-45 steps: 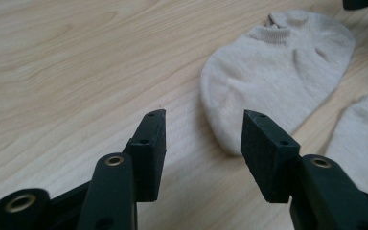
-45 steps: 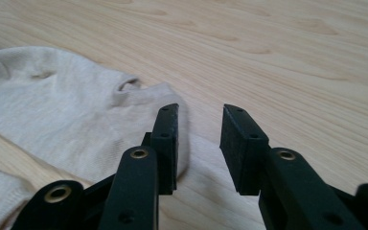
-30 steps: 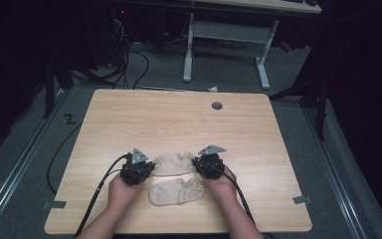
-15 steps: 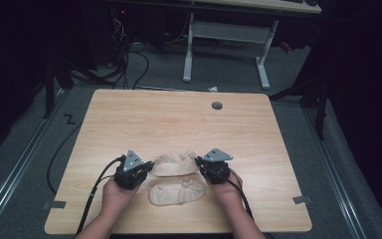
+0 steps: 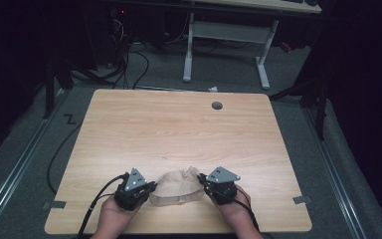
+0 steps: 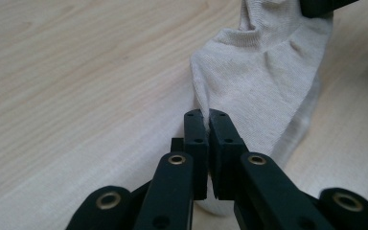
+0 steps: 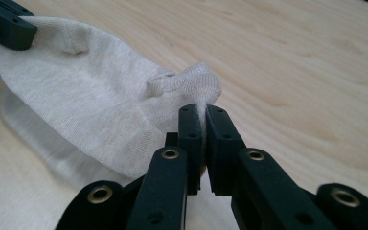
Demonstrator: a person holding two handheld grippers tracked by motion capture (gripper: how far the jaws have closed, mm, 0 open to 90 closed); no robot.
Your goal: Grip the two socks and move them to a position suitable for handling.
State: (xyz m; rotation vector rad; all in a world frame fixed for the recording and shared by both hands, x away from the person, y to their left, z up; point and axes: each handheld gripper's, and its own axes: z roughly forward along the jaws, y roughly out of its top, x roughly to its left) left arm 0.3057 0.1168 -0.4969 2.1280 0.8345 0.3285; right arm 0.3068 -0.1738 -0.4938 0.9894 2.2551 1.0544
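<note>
- left hand-held gripper (image 5: 146, 191) sits low at the near edge, jaws pinched tight together and pointing inward to the right
- right hand-held gripper (image 5: 205, 185) mirrors it, jaws clamped, pointing left
- both hands (image 5: 113, 219) wrap the grips from behind, forearms coming in from the bottom, grey plates up

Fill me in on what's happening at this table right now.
A person works two handheld grippers at a wooden table. The left gripper and the right gripper are each clamped on an end of a beige sock, holding it lifted between them near the table's front edge. A second sock lies flat on the wood just under the raised one.
</note>
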